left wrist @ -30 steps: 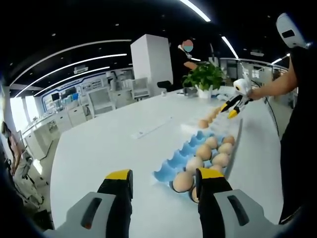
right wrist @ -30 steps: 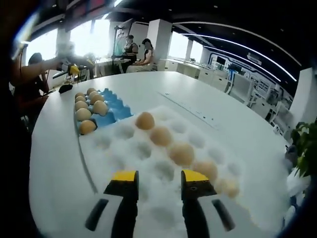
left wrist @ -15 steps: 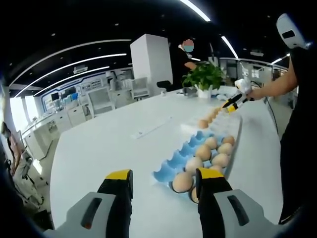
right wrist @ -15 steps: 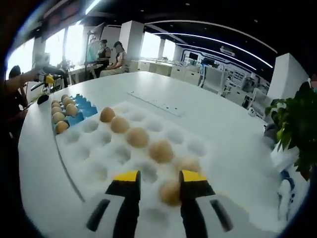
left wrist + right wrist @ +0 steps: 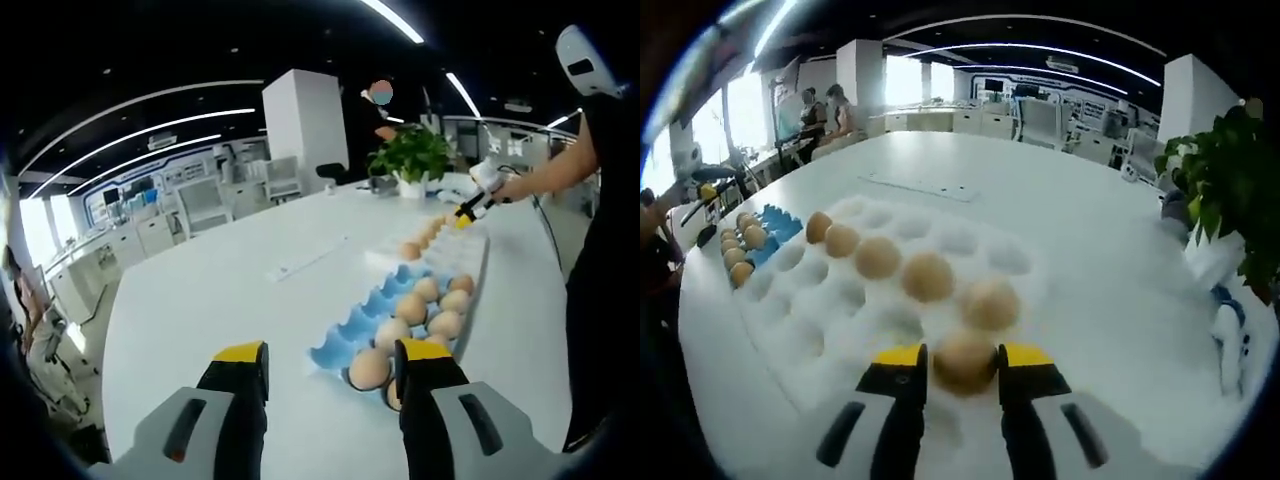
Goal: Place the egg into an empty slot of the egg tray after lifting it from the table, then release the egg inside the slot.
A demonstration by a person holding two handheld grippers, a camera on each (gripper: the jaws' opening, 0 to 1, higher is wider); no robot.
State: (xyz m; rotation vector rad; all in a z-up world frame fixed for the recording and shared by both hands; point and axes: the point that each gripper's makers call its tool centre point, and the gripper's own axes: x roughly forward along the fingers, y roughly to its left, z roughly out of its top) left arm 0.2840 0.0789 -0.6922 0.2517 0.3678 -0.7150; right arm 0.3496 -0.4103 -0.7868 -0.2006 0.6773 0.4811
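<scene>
A white egg tray (image 5: 830, 300) is seen on the white table (image 5: 1090, 290) in the right gripper view, with a diagonal row of brown eggs seated in its slots, running from about 10 o'clock toward the jaws. Next to it, at roughly 9 o'clock, a blue egg tray (image 5: 775, 225) is partly filled with more eggs. The right gripper (image 5: 962, 362) is closed on the egg (image 5: 963, 360), which is pinched between the yellow-tipped jaws just above the white tray's near edge; its long axis can't really be told. The left gripper (image 5: 325, 365) is held open wide, nothing touched, with the blue tray just beyond its right jaw.
</scene>
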